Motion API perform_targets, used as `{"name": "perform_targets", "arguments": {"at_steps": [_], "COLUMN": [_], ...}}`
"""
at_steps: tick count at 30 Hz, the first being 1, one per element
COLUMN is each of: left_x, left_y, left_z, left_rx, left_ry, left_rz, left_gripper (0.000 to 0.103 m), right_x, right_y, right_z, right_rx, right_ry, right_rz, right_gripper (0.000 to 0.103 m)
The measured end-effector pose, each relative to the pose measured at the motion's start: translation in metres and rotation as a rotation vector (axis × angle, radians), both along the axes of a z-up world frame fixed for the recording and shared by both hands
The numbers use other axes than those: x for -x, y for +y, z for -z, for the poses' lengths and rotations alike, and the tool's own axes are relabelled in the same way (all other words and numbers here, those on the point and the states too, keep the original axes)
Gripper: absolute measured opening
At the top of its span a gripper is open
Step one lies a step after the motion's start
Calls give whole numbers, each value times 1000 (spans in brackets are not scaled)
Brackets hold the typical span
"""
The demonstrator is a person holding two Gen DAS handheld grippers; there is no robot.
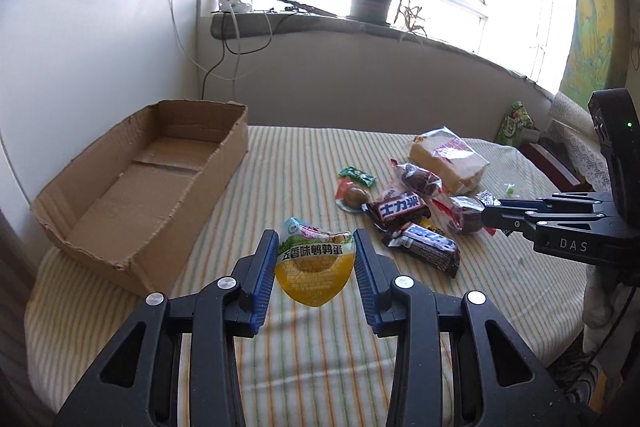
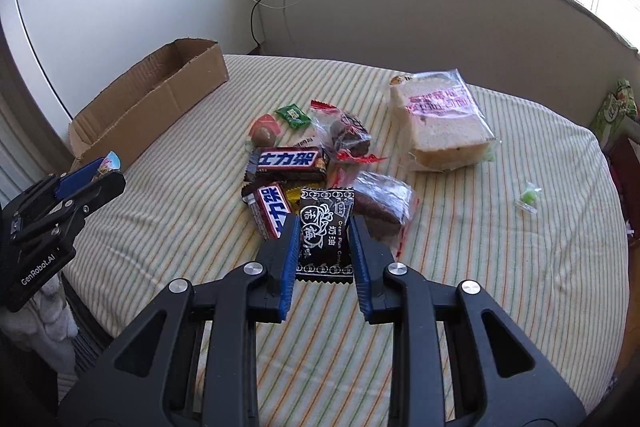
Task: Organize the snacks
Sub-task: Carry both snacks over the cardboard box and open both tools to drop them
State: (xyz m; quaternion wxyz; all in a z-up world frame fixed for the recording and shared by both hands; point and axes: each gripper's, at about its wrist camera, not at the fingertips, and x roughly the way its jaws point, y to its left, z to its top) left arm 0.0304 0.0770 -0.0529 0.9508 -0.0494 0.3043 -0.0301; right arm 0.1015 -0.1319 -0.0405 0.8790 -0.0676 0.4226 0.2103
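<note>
Between the left gripper's ribbed blue fingers sits a clamped glossy, rounded yellow egg pouch; the right gripper pinches a flat, crinkly black candy packet at lower centre.

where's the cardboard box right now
In both wrist views the cardboard box sits open on the striped cloth's left side, against the white wall, left of the snack pile.

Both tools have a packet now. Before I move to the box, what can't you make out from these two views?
- Cardboard box floor: right wrist view, hidden by its near wall.
- Yellow wrapper: both views, buried under the chocolate bars.
- Small green candy: too small to identify.
- Green carton: cut off by clutter at the table's edge.
</note>
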Motion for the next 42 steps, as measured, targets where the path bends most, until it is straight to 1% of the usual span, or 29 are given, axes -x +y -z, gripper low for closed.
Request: {"name": "perform_targets", "arguments": {"at_steps": [4, 9, 15, 19, 23, 28, 31, 33, 35, 36, 37, 38, 39, 42], "left_x": [-4, -8, -13, -16, -22, -26, -26, -26, -25, -25, -24, -24, -22, -19], "left_y": [33, 67, 95, 107, 115, 121, 123, 123, 124, 124, 124, 125, 125, 125], "left_z": [-10, -12, -11, -7, -3, 0, 0, 0, 1, 1, 1, 0, 0, -4], "left_rx": [-18, -29, -36, -36, -31, -21, -21, -26, -30, -31, -33, -35, -33, -32], "left_ry": [-35, -51, -56, -49, -39, -34, -36, -31, -29, -28, -28, -30, -34, -41], "left_rz": [-83, -165, -221, -246, -260, -269, -275, -278, -283, -280, -283, -286, -287, -292], "left_gripper": [36, 36, 36, 36, 36, 37, 38, 38, 39, 39, 46, 49, 50, 50], "right_x": [-13, -30, -51, -65, -76, -84, -86, -87, -87, -88, -88, -87, -86, -85], "right_y": [32, 74, 128, 168, 207, 248, 263, 268, 271, 270, 270, 270, 269, 266], "right_z": [-14, -23, -33, -39, -37, -24, -16, -14, -14, -14, -15, -16, -18, -21], "right_rx": [4, 1, -3, -32, -45, -34, -39, -44, -47, -53, -57, -57, -55, -53], "right_ry": [-43, -63, -90, -76, -69, -41, -17, -23, -19, -22, -26, -33, -41, -44], "right_rz": [-55, -116, -202, -260, -318, -380, -406, -410, -414, -412, -412, -413, -411, -410], "right_gripper": [26, 26, 26, 26, 26, 26, 26, 26, 33, 42, 50, 54, 56, 56]}}
